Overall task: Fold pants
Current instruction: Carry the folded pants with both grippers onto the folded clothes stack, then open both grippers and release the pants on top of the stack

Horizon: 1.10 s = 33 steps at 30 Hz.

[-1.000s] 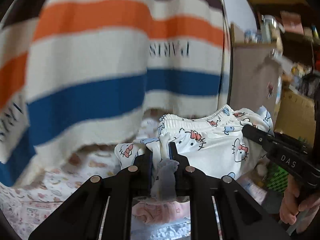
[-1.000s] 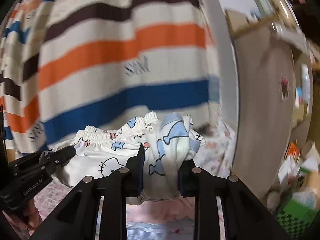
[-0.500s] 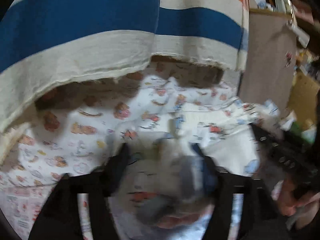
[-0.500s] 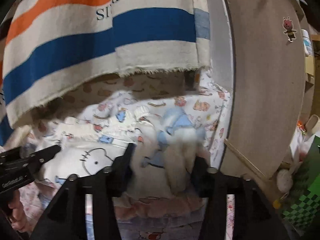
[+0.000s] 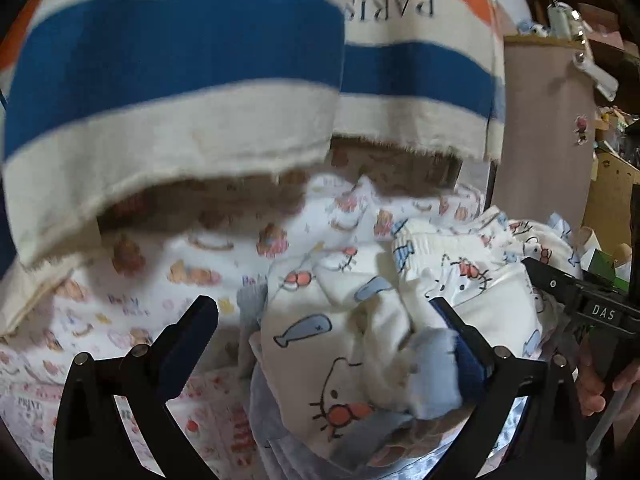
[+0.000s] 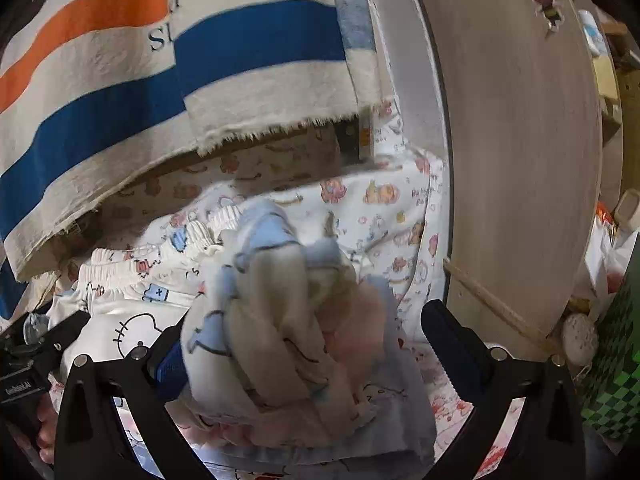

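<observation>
With both sets of fingers just sprung wide and gripping nothing, left gripper (image 5: 326,322) and right gripper (image 6: 308,326) should back off straight, clear of the cartoon-print pants (image 5: 472,280) bunched toward twelve o'clock.

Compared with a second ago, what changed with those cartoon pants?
Both hand-held grippers came down and their jaws have just been opening: the left hand-held gripper and the right hand-held gripper let go of the pants, now bunched loose between open fingers. The striped blanket hangs as before.

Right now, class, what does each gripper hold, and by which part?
Nothing: the left gripper and right gripper have just opened, the pants lying loose between them.
</observation>
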Each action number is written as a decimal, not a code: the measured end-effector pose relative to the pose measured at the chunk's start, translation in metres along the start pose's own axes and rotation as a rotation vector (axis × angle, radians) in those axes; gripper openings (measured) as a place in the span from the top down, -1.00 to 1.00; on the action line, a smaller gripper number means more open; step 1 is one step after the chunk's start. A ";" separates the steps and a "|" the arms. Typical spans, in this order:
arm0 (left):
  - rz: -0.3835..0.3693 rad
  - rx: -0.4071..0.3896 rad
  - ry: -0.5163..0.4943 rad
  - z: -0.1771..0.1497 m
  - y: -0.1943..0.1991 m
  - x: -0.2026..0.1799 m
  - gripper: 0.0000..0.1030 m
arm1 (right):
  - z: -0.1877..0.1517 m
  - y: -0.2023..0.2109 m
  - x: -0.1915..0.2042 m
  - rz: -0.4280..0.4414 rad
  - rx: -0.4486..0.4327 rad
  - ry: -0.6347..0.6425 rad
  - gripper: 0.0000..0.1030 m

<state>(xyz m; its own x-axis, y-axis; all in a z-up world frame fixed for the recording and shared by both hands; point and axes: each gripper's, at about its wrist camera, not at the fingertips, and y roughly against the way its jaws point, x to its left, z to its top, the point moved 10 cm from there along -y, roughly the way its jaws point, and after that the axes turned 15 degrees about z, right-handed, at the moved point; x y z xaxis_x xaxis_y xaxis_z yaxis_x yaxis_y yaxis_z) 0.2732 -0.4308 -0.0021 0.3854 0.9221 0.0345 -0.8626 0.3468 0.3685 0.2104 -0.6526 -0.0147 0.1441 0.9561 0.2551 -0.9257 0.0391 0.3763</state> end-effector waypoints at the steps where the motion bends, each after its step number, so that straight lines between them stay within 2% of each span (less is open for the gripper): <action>1: 0.000 -0.019 -0.002 0.004 0.005 0.001 -0.99 | 0.003 0.003 0.002 -0.002 -0.012 0.012 -0.99; 5: -0.018 -0.100 0.025 0.021 0.030 0.003 -0.99 | 0.016 0.021 0.013 0.021 -0.061 0.021 -0.99; 9: 0.025 -0.162 0.055 0.037 0.062 0.015 -0.99 | 0.033 0.050 0.029 0.026 -0.129 0.022 -0.99; 11: 0.022 -0.221 0.064 0.043 0.088 0.023 -0.99 | 0.038 0.069 0.046 0.045 -0.152 0.068 -0.99; 15: 0.040 -0.285 0.074 0.053 0.131 0.039 -0.99 | 0.045 0.102 0.076 0.065 -0.198 0.155 -0.99; 20: 0.094 -0.386 0.038 0.058 0.189 0.057 -0.99 | 0.044 0.138 0.111 0.103 -0.245 0.186 -0.99; 23: 0.080 -0.406 0.028 0.050 0.211 0.068 -0.99 | 0.037 0.153 0.126 0.134 -0.269 0.181 -0.99; 25: 0.099 -0.427 -0.006 0.037 0.220 0.076 -0.99 | 0.030 0.160 0.132 0.142 -0.279 0.185 -0.99; 28: 0.113 -0.409 -0.008 0.014 0.221 0.089 -0.99 | 0.012 0.160 0.142 0.145 -0.288 0.190 -0.99; 33: 0.132 -0.348 0.002 -0.019 0.211 0.106 -0.99 | -0.024 0.126 0.157 0.185 -0.208 0.195 -0.99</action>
<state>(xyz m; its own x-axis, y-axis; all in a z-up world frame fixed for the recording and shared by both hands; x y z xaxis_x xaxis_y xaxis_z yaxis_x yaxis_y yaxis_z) 0.1258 -0.2568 0.0617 0.2628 0.9630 0.0592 -0.9648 0.2619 0.0227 0.1081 -0.4906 0.0518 -0.0843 0.9892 0.1197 -0.9843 -0.1014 0.1442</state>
